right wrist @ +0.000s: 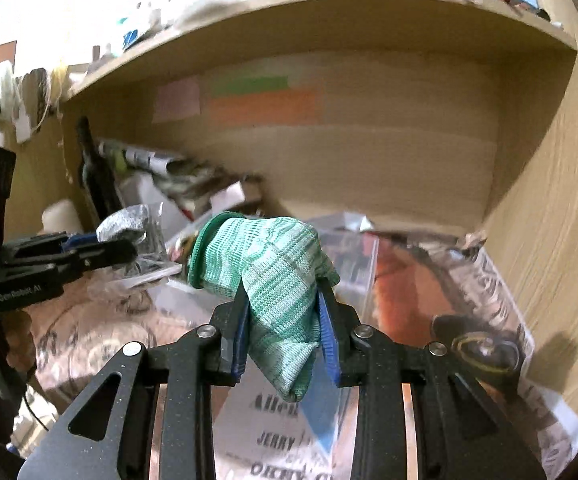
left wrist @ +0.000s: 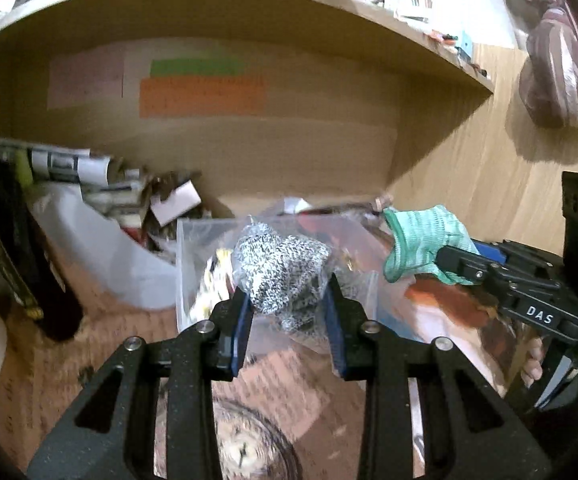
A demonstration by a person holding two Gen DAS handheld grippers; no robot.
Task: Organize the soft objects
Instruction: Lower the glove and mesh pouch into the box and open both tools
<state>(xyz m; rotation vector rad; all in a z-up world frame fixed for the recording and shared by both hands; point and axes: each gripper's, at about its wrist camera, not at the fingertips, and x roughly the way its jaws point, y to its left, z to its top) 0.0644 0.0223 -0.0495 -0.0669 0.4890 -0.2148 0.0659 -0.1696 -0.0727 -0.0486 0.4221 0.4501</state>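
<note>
under shelf [right wrist: 329, 8], right tool [right wrist: 285, 312] gripping green glove [right wrist: 273, 272]

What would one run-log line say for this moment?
left gripper: shut on bagged speckled glove | right gripper: shut on green glove

One green glove [right wrist: 273, 276], one speckled glove [left wrist: 281, 272], one clear box [left wrist: 193, 248], one bottle [right wrist: 97, 176].

Right gripper [right wrist: 283, 312] clamped on green knit glove [right wrist: 265, 276], cuff pointing left, lower end hanging between the blue pads [right wrist: 238, 340]. Left gripper [right wrist: 129, 250] at left edge, pinching a bagged grey knit item [right wrist: 123, 226]. Both over magazines [right wrist: 429, 300] on the shelf floor; clear box [right wrist: 353, 256] behind glove.
</note>
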